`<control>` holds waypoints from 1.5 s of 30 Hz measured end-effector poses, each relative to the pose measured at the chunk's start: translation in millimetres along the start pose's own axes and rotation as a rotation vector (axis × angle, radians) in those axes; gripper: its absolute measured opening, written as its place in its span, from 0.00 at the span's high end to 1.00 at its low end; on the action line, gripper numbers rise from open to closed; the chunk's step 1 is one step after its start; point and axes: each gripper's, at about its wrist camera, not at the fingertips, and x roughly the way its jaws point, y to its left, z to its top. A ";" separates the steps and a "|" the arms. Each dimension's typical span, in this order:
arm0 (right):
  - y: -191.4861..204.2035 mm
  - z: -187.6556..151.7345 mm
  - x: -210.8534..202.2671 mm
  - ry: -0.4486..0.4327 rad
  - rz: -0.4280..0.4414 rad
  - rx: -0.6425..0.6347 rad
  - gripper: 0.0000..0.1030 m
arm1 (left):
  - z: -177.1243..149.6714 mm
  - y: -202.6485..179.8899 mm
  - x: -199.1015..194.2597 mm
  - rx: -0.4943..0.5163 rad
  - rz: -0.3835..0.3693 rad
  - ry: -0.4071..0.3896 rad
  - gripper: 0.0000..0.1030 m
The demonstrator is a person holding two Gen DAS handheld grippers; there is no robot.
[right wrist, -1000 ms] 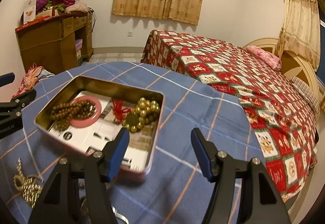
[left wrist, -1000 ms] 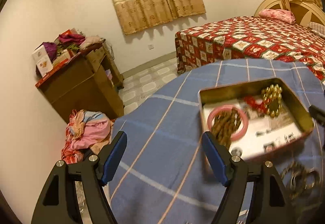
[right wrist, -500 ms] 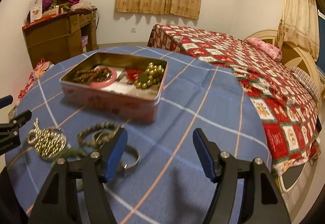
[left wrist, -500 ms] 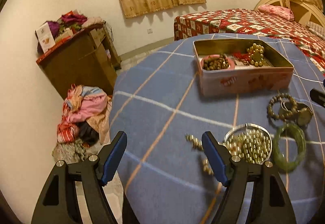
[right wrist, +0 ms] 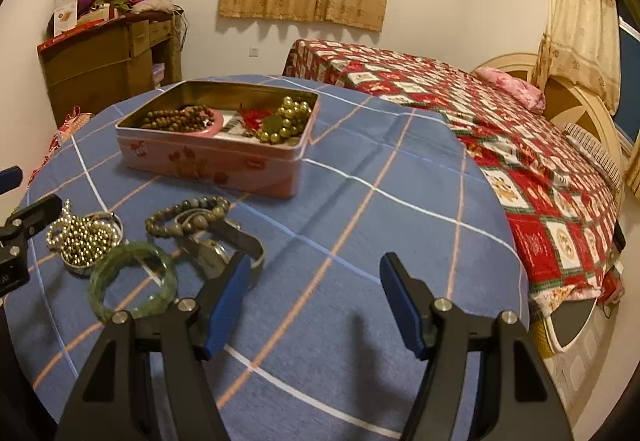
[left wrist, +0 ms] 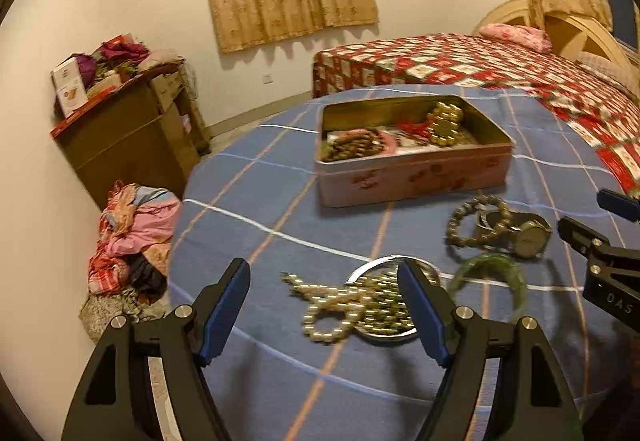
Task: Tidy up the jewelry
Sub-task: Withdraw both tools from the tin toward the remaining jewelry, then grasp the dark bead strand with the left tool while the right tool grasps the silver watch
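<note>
A pink tin box (left wrist: 412, 177) (right wrist: 212, 161) stands open on the blue checked tablecloth (right wrist: 380, 209); inside lie brown beads on a pink ring, a red tassel and gold beads. In front of it, on the cloth, lie a gold bead necklace (left wrist: 352, 305) (right wrist: 80, 237) over a silver bangle, a green bangle (left wrist: 492, 277) (right wrist: 132, 281), a brown bead bracelet (left wrist: 476, 217) (right wrist: 188, 217) and a wristwatch (left wrist: 528, 237) (right wrist: 216, 253). My left gripper (left wrist: 324, 305) hangs open just above the gold necklace. My right gripper (right wrist: 314, 297) is open over bare cloth, right of the watch.
The round table's edge drops off at the left toward a heap of clothes (left wrist: 128, 233) on the floor. A wooden cabinet (left wrist: 128, 137) stands by the wall. A bed with a red patterned cover (right wrist: 500, 129) runs along the right side.
Both grippers have pulled back from the tin and sunk toward the near part of the table. The loose jewelry in front of the tin has come into view. Both stay open.
</note>
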 end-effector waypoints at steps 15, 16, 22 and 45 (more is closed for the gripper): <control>-4.3 -0.1 2.3 -0.008 0.027 0.036 0.33 | 13.8 -0.6 -12.3 -0.026 -0.179 -0.033 0.96; -3.7 0.6 1.3 -0.012 0.029 0.035 0.33 | 16.5 2.0 -15.9 -0.030 -0.180 -0.046 0.96; 1.5 6.0 -3.2 -0.035 0.064 0.027 0.33 | 33.2 26.0 -40.0 -0.068 -0.147 -0.130 0.96; 32.7 8.1 17.0 0.062 0.210 -0.118 0.83 | 16.9 43.5 -7.2 -0.104 -0.128 -0.059 0.96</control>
